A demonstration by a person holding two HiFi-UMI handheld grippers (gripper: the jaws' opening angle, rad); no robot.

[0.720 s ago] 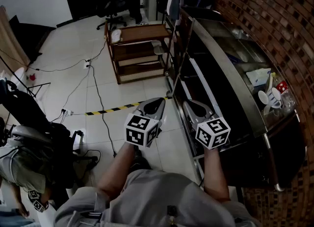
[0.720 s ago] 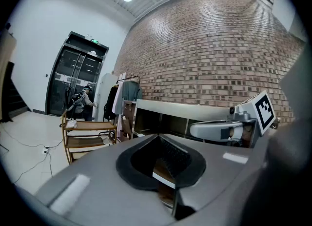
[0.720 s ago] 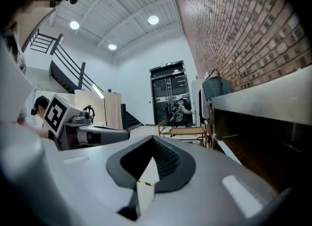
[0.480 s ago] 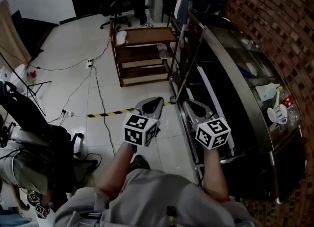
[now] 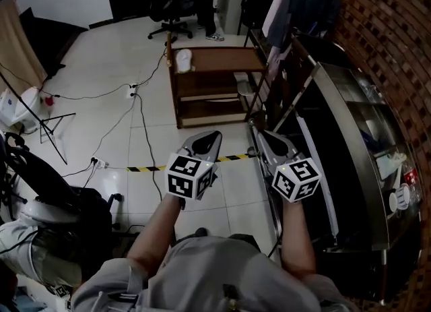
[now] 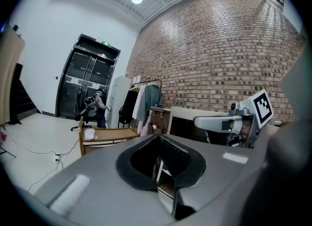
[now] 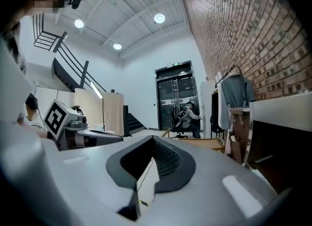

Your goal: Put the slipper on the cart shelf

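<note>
While both the left gripper (image 5: 210, 137) and right gripper (image 5: 266, 139) are hovering with jaws together on nothing, a pale shape, probably the slipper (image 5: 182, 60), is lying on the far cart (image 5: 225, 58) top's left end, long axis running near-to-far, seemingly closer to the left gripper.

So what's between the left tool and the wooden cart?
In the head view, only bare white floor tiles separate the left tool from the brown wooden cart; yellow-black striped tape runs below the tool.
</note>
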